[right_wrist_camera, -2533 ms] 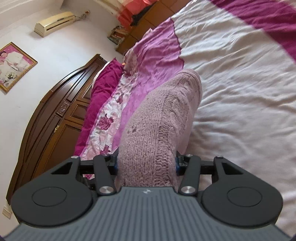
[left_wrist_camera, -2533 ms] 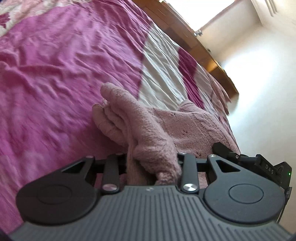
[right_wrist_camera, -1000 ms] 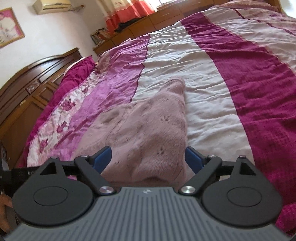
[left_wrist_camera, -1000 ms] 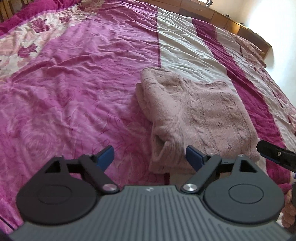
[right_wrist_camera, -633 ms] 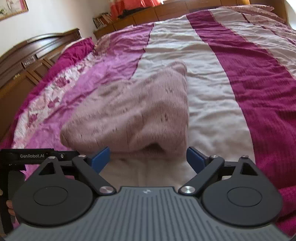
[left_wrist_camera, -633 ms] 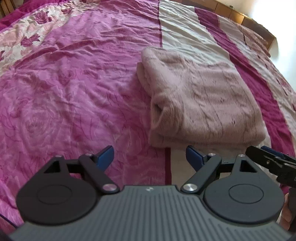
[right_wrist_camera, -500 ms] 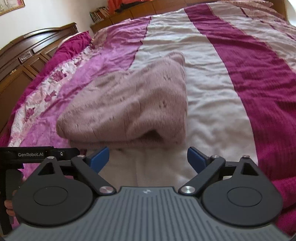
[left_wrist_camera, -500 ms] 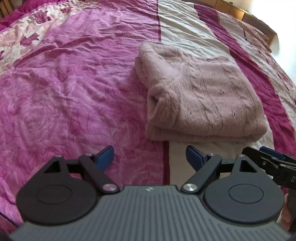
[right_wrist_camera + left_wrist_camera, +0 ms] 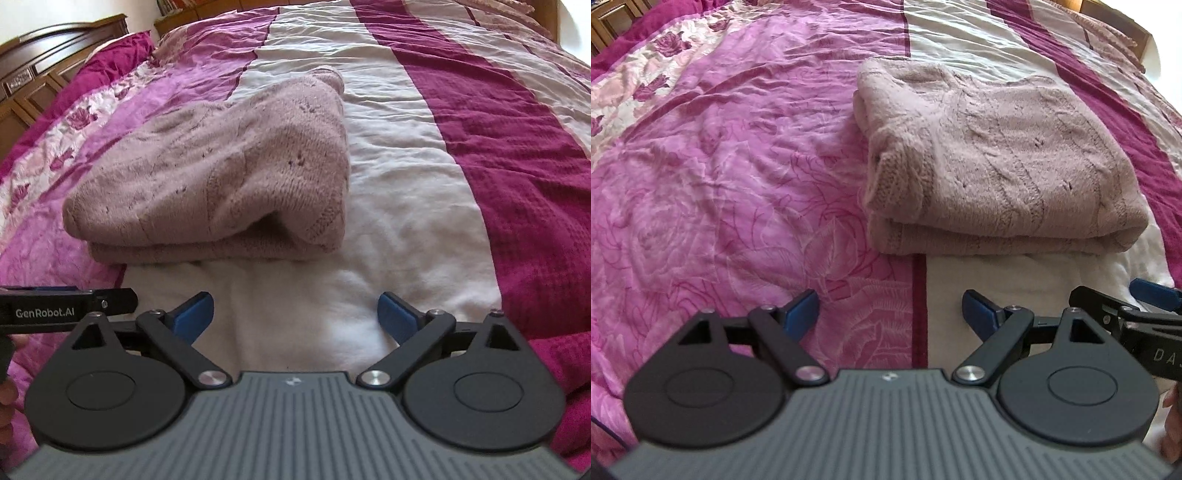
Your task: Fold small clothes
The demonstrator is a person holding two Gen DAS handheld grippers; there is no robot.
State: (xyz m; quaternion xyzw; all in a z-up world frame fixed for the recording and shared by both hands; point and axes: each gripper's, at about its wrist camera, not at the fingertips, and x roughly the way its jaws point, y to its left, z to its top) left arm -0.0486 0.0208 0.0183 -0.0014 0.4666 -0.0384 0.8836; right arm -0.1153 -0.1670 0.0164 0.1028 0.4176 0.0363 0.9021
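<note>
A dusty-pink knitted sweater (image 9: 1004, 162) lies folded in a thick rectangle on the bed; it also shows in the right wrist view (image 9: 221, 173). My left gripper (image 9: 890, 308) is open and empty, held back from the sweater's near edge over the bedspread. My right gripper (image 9: 297, 312) is open and empty, a short way back from the sweater's near edge. The right gripper's body shows at the right edge of the left wrist view (image 9: 1126, 317), and the left gripper's body at the left edge of the right wrist view (image 9: 66, 306).
The bedspread has magenta satin (image 9: 720, 166), a cream stripe (image 9: 399, 177) and a dark magenta stripe (image 9: 517, 147). A dark wooden headboard (image 9: 40, 40) stands at the far left. Pillows lie beside it.
Both grippers held the sweater shut 2.5 s ago, then let go and opened. Since then both have drawn back from the folded sweater, which lies still.
</note>
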